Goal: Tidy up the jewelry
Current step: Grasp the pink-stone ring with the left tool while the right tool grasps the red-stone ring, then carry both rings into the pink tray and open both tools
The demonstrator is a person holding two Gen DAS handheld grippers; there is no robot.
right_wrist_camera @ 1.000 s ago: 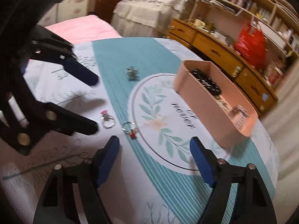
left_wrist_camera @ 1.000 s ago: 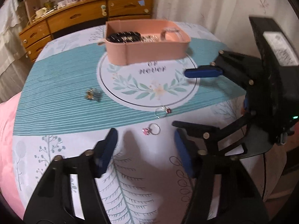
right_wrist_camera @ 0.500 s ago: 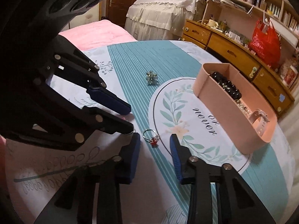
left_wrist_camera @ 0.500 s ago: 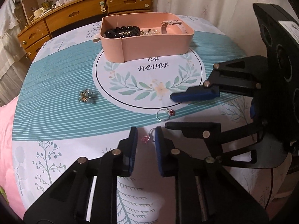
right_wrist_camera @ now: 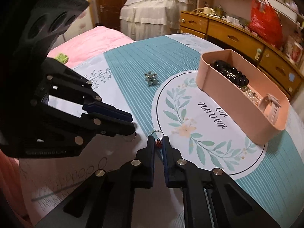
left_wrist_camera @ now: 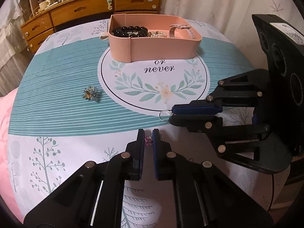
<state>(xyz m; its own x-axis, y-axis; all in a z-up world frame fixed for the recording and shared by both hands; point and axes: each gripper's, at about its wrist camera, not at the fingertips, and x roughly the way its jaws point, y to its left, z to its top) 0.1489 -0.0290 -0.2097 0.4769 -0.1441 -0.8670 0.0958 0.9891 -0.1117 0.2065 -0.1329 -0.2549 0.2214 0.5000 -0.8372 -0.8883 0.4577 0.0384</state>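
The two grippers are crowding each other at the near edge of the table (left_wrist_camera: 57,114): the right gripper (left_wrist_camera: 172,112) is reaching in just beside the left gripper (left_wrist_camera: 148,139), leaving only a narrow strip of cloth between them. A flower brooch (left_wrist_camera: 90,94) is lying alone on the teal stripes, with open cloth all around it. The pink tray (left_wrist_camera: 161,49) is standing well beyond, blocking the far middle; the printed circle in front of it is lying bare. A wooden dresser (left_wrist_camera: 85,13) is closing off the space behind the table.
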